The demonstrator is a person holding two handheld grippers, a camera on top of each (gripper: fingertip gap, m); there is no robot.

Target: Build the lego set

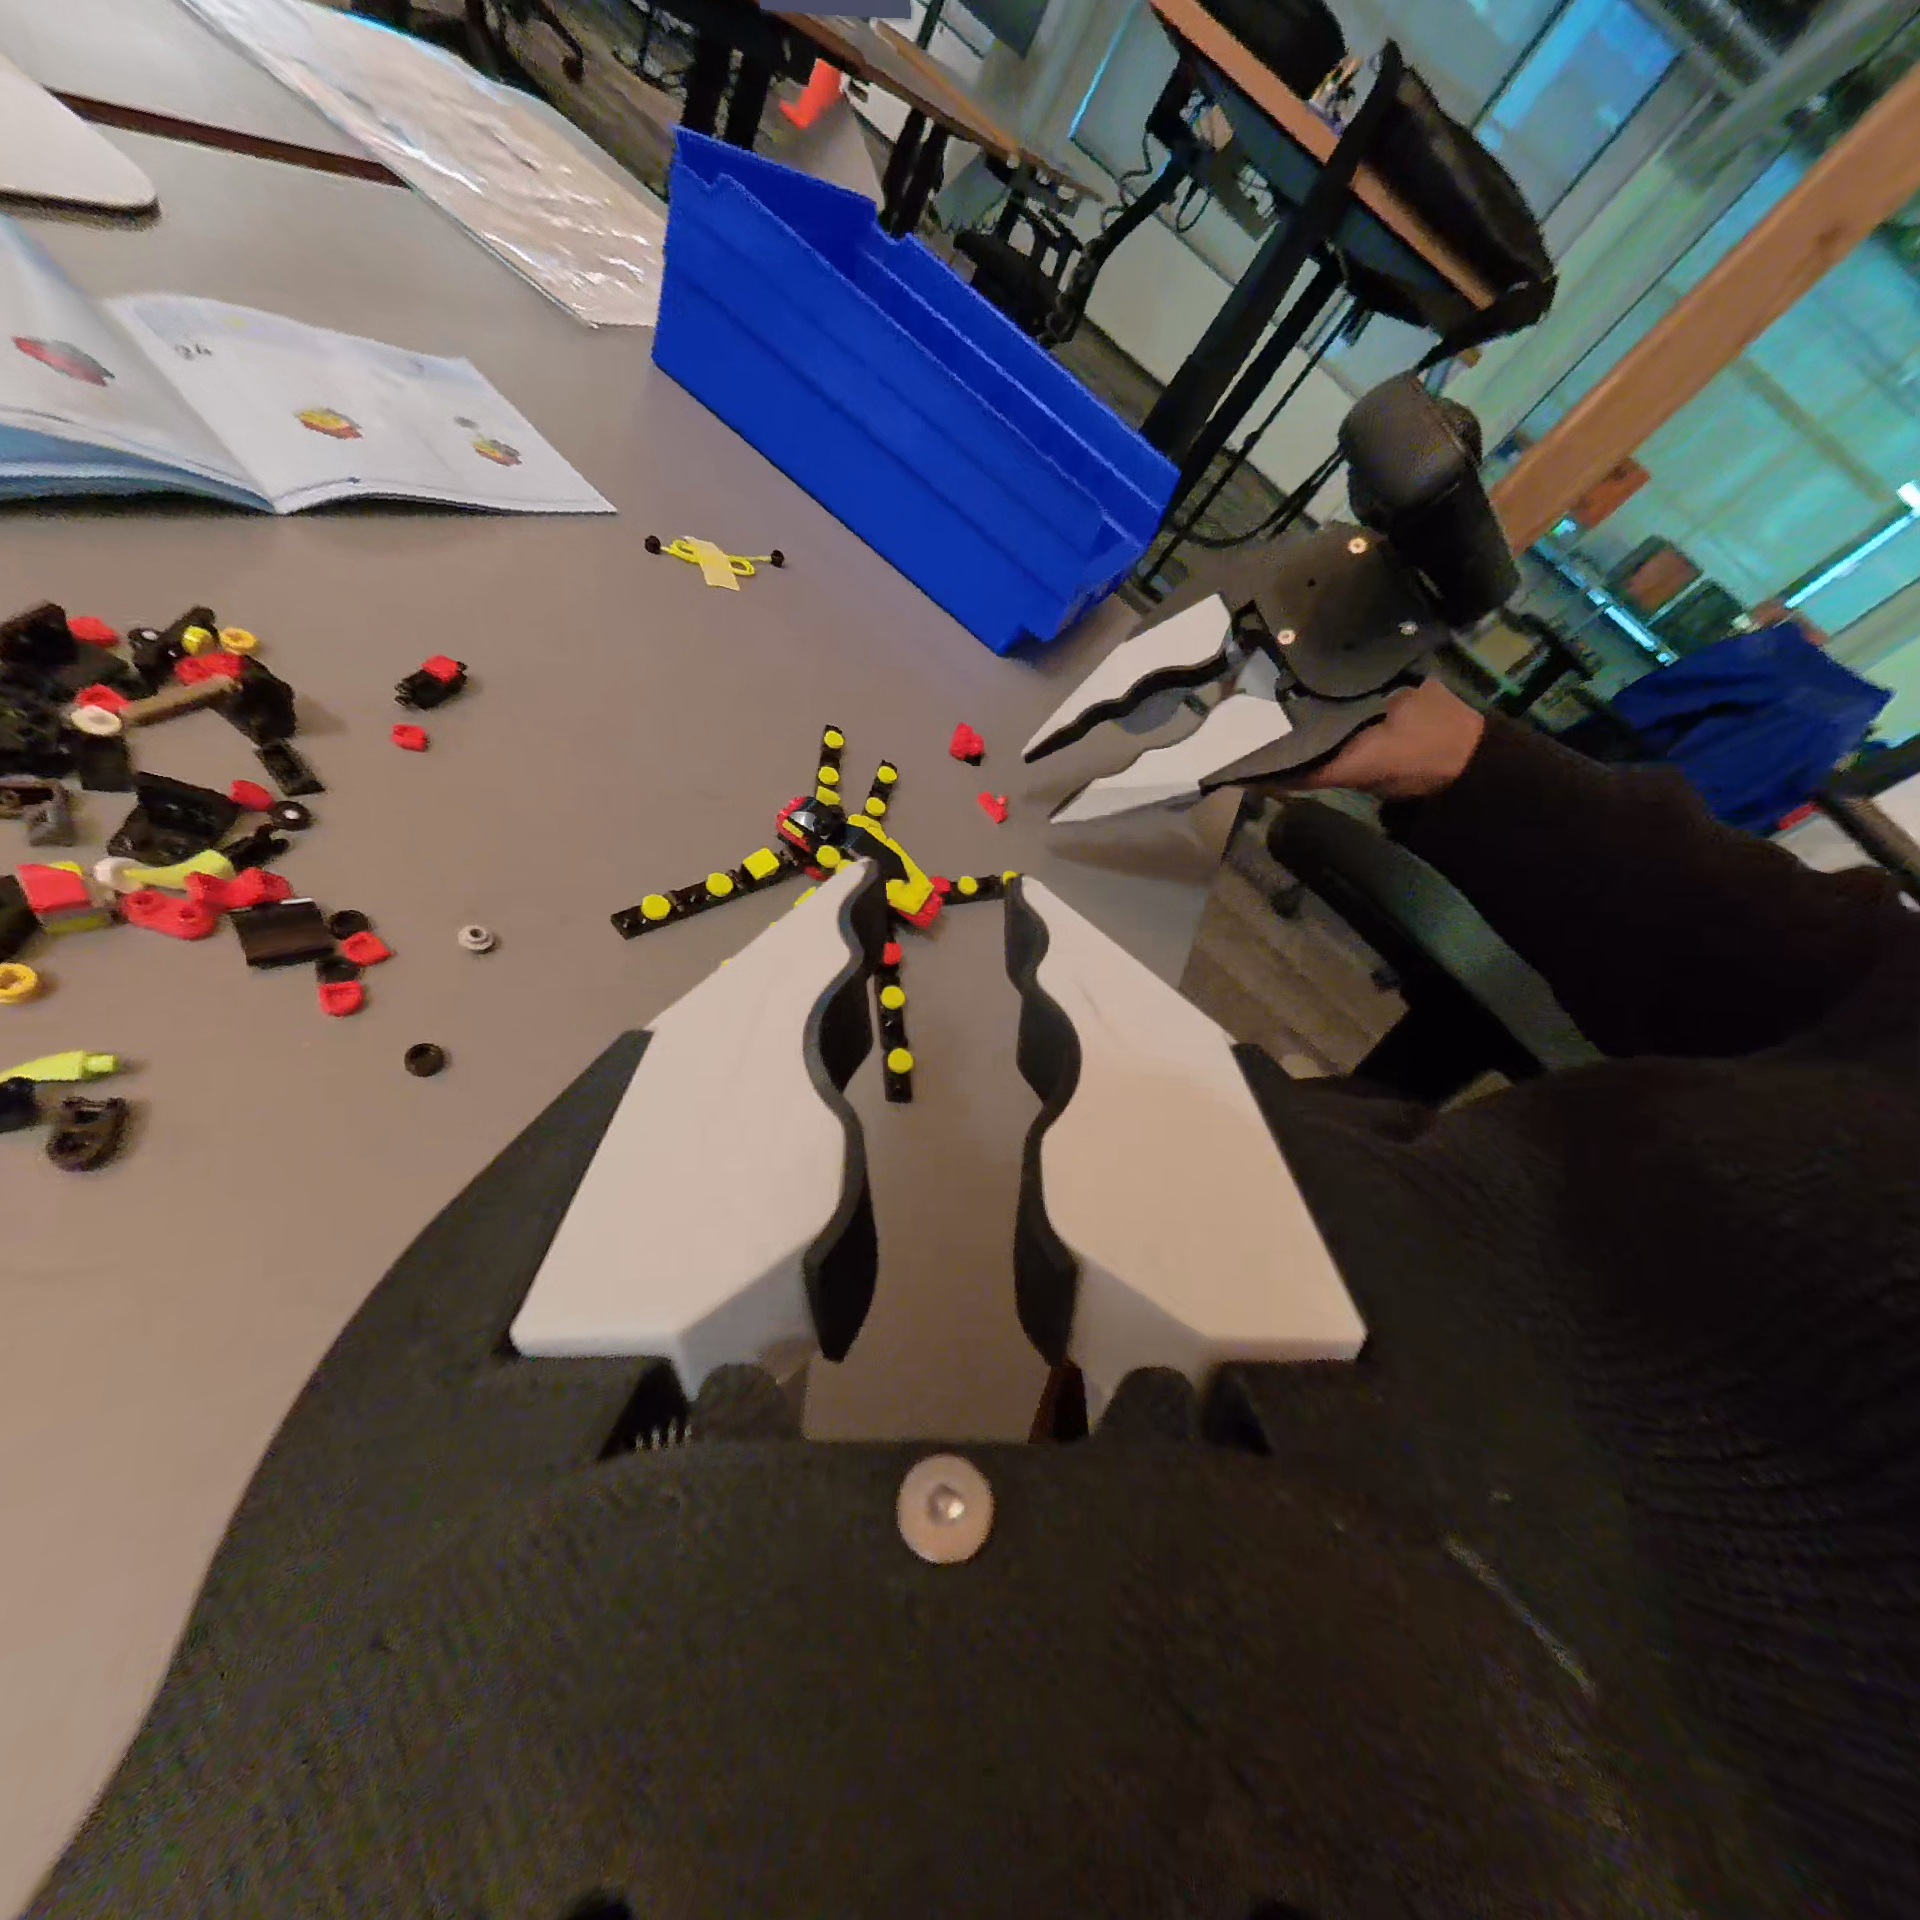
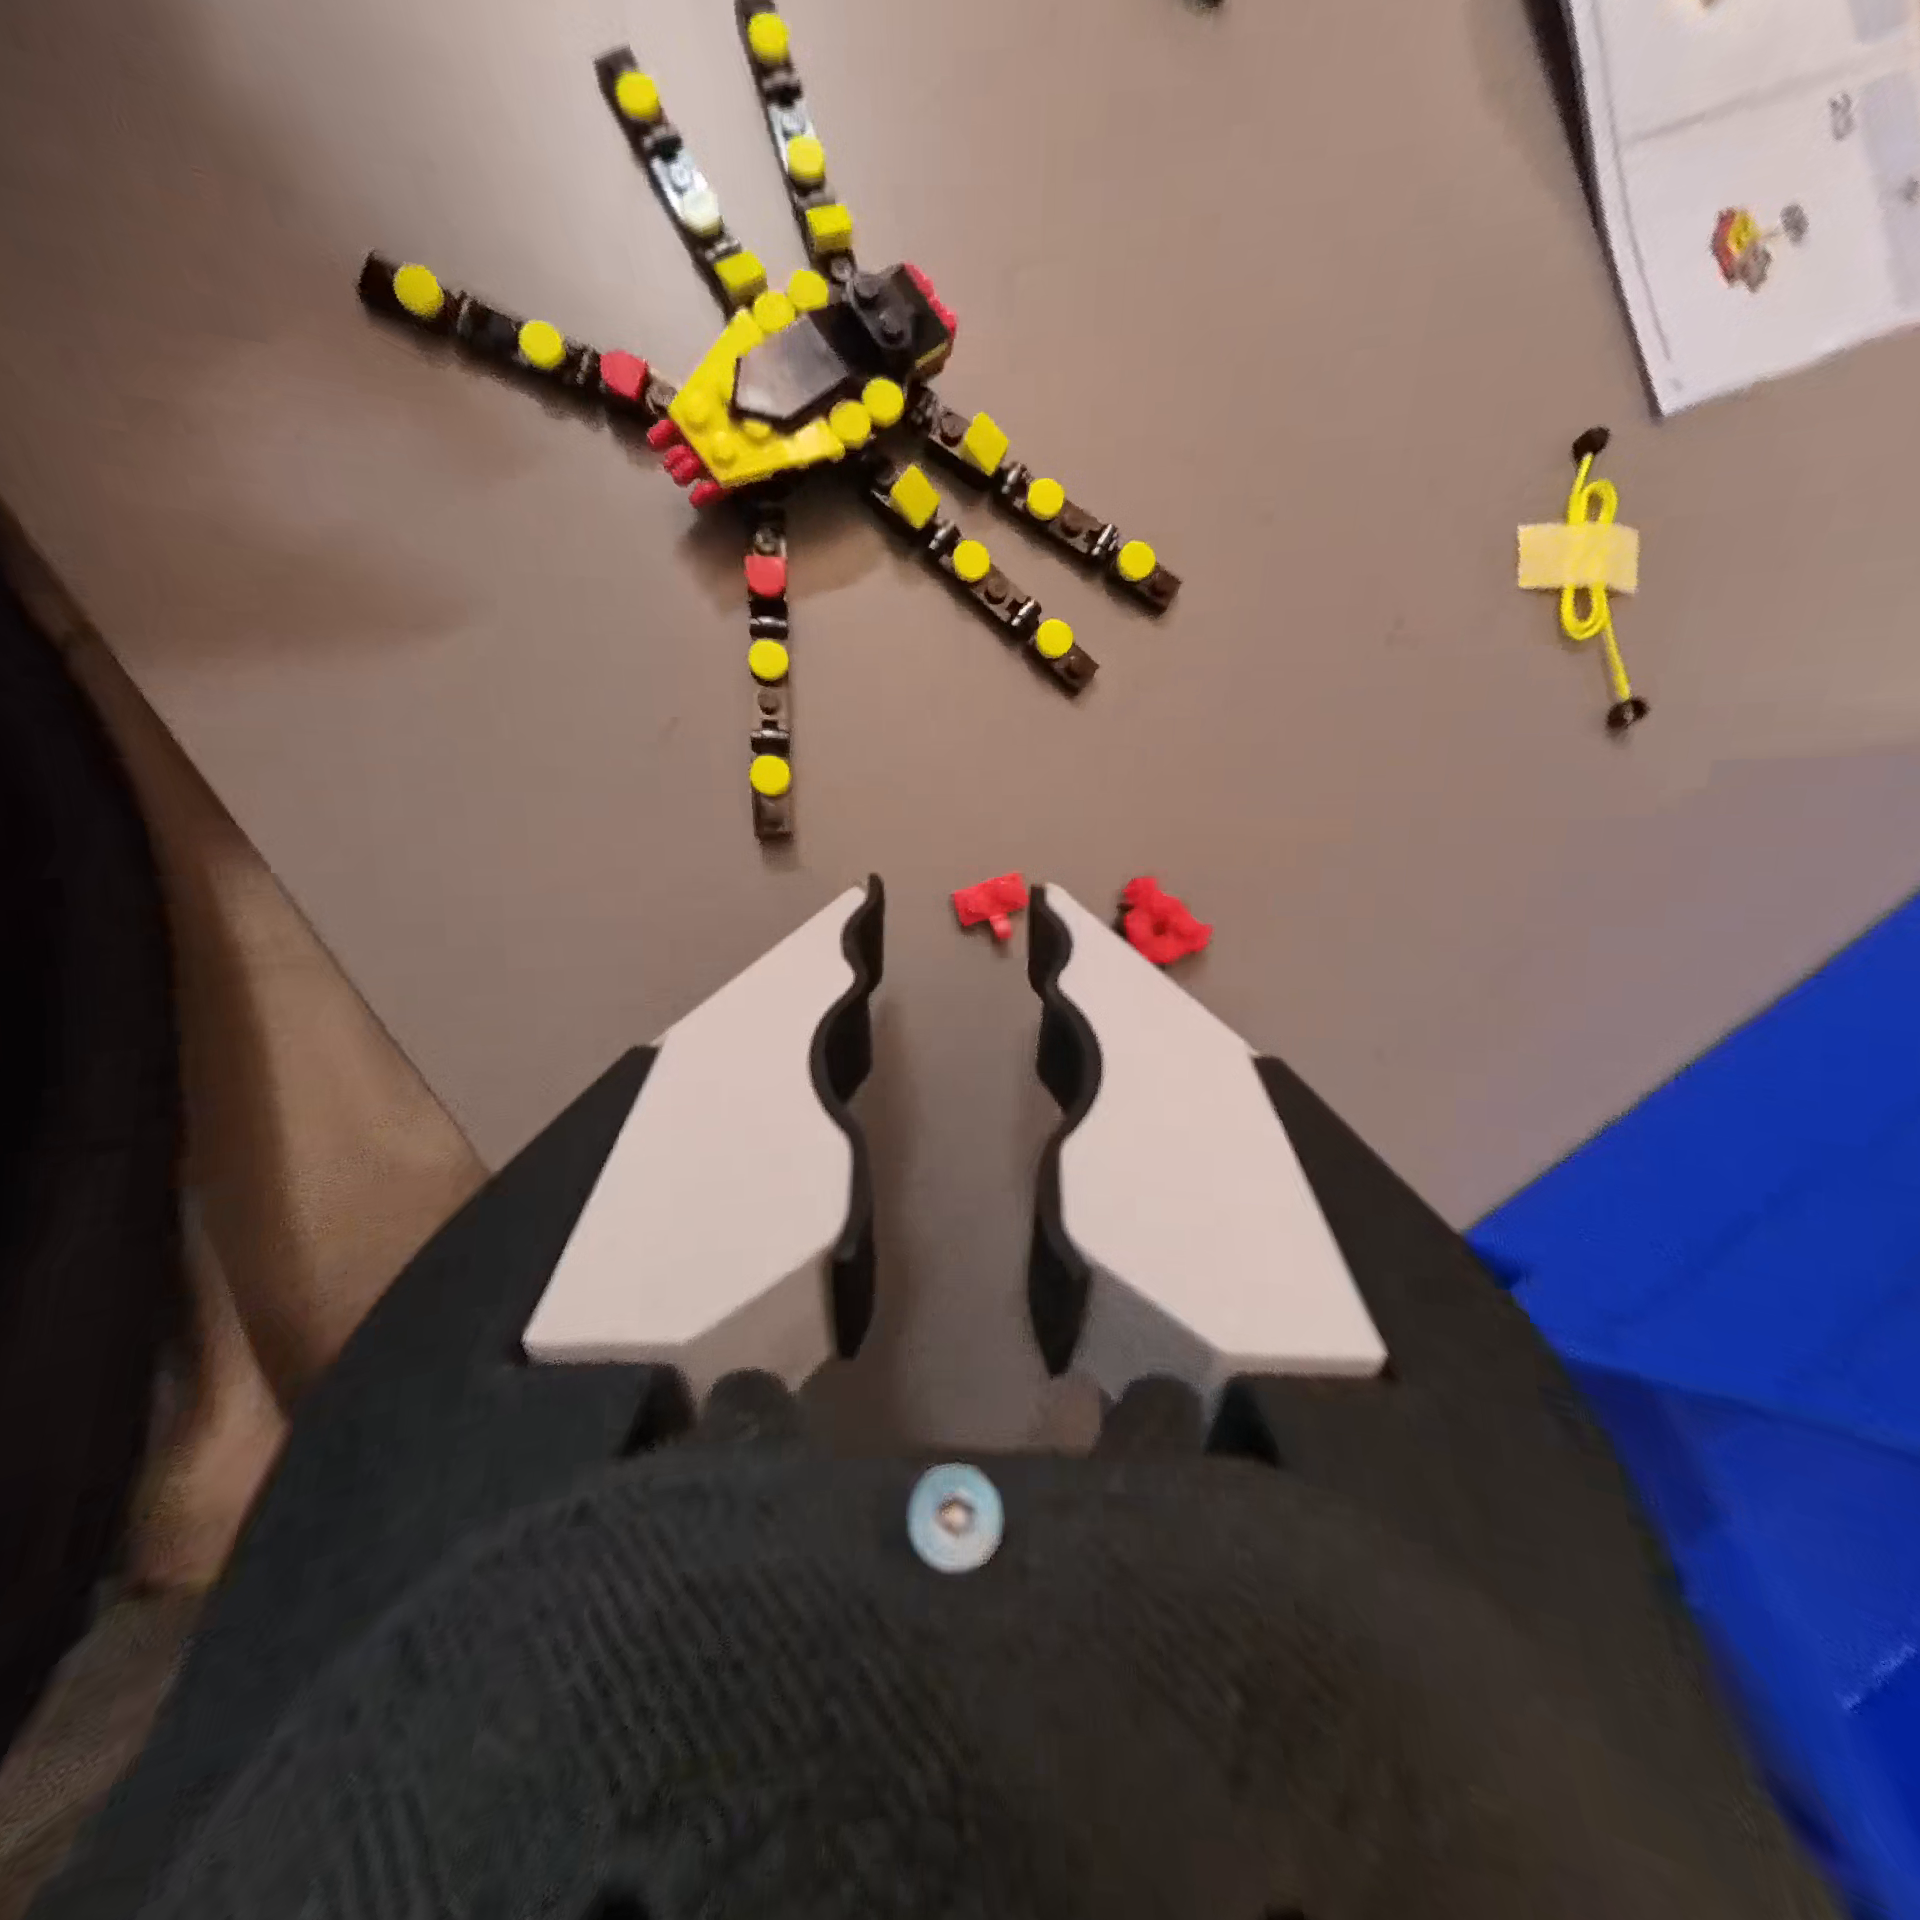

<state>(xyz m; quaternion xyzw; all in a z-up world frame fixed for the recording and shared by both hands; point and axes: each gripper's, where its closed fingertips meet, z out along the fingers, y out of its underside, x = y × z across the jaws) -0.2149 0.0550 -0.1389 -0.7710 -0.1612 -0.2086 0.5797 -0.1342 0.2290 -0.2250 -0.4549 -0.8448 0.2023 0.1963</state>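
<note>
A partly built lego spider (image 2: 800, 384) with a yellow and black body and black legs dotted yellow lies flat on the grey table; it also shows in the left wrist view (image 1: 831, 842). My left gripper (image 1: 940, 883) is open and empty, its tips just above the spider's near side. My right gripper (image 2: 956, 899) is open and empty, hovering over a small red piece (image 2: 987, 902); a second red piece (image 2: 1162, 920) lies just right of it. The right gripper also shows in the left wrist view (image 1: 1044, 784), near both red pieces (image 1: 966, 743).
A blue bin (image 1: 894, 405) stands at the table's far right edge. An open instruction booklet (image 1: 270, 405) lies at the left. A pile of loose black, red and yellow pieces (image 1: 156, 821) lies left of the spider. A yellow string with a tag (image 2: 1579, 566) lies near the bin. The gap from one gripper's tips to the other's is roughly 20 centimeters. My right tips are roughly 10 centimeters from the partly built lego spider (image 2: 800, 384).
</note>
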